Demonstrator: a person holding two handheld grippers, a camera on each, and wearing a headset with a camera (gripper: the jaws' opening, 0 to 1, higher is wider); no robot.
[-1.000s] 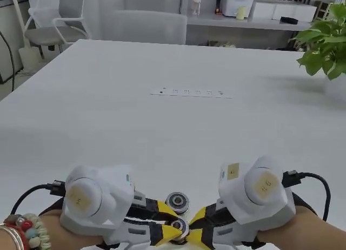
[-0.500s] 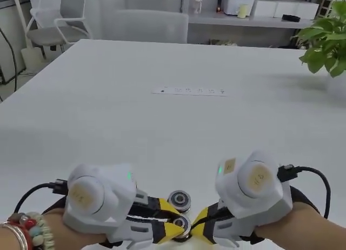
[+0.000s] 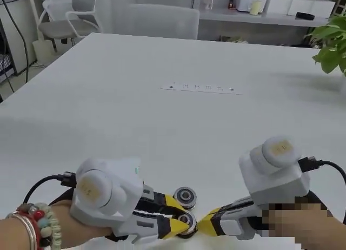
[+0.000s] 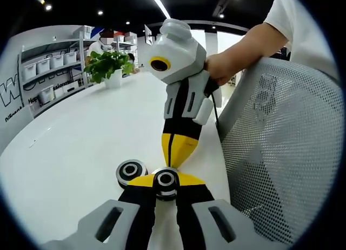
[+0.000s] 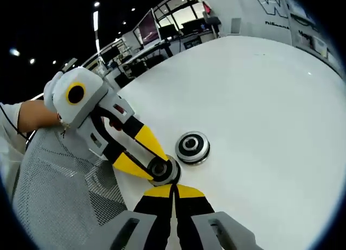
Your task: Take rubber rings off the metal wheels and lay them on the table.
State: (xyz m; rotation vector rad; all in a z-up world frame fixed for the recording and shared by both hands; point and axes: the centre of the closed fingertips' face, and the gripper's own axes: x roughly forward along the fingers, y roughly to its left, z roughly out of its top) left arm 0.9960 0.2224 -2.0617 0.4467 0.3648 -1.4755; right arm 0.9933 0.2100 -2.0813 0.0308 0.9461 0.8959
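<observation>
A small metal wheel with a black rubber ring [image 3: 188, 218] sits near the table's front edge. My left gripper [image 3: 184, 222] is shut on it, one yellow jaw on each side [image 4: 166, 179]. My right gripper [image 3: 204, 224] is shut, its tips pressed together against the wheel's black rim [image 5: 173, 189]. Whether they pinch the ring is unclear. In the left gripper view, the right gripper [image 4: 174, 155] comes down onto the wheel [image 4: 165, 182] from above. A second wheel [image 3: 185, 195] with its ring on lies flat just beyond [image 5: 193, 146].
The white table [image 3: 162, 131] stretches far ahead, with a strip of sockets [image 3: 197, 88] set into its middle. A green plant [image 3: 334, 47] stands at the far right. A grey chair [image 3: 157, 20] is at the far side, and a mesh chair back [image 4: 281, 147] is close behind me.
The right gripper has rolled so its housing points upward and sits further right. The left gripper still holds the same wheel. The head camera has shifted slightly.
</observation>
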